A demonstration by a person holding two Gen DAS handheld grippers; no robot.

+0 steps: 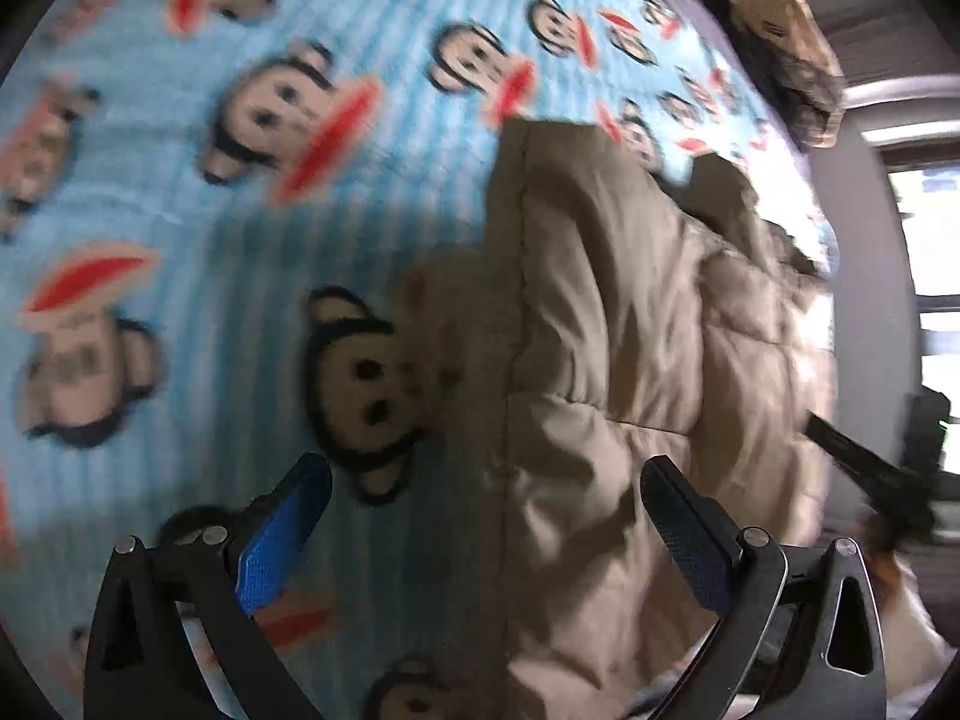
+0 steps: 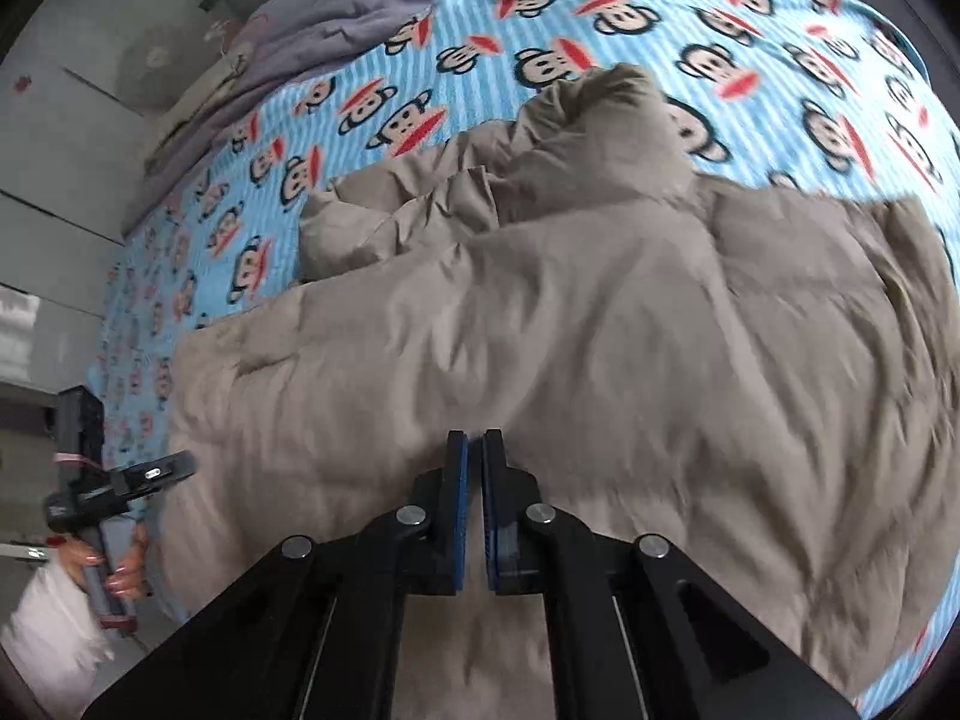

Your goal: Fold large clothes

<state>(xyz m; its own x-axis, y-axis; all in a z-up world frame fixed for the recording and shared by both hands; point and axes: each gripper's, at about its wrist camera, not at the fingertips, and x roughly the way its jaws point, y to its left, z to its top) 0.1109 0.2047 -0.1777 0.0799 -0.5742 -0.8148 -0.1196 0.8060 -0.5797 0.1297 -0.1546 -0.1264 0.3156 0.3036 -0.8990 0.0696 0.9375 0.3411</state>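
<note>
Item: tan padded coat (image 2: 540, 324), large, quilted, lying crumpled on a bed covered with a blue striped blanket (image 2: 600, 30) printed with cartoon monkey faces. In the right wrist view its long axis runs from near right to far left, where a bunched sleeve or hood end (image 2: 600, 114) rises toward the far side.

Left gripper (image 1: 486, 516): jaws at their widest, nothing between the pads. One finger hangs over bare blanket, the other over the coat's near edge (image 1: 516, 396), so that edge runs up between the two fingers, with the bulk of the coat to the right and beyond. Points steeply down.

Right gripper (image 2: 475, 480): jaws drawn almost together, only a thin slit between the pads. Whether a pinch of fabric sits in that slit cannot be told; the tips lie over the coat's middle.

Also present: a hand (image 2: 114, 576) in a pale sleeve at the left edge of the right wrist view, grasping the other tool's handle.

Judgement: the left gripper is nearer a free edge; a grab there calls for a move down and slightly right.
</note>
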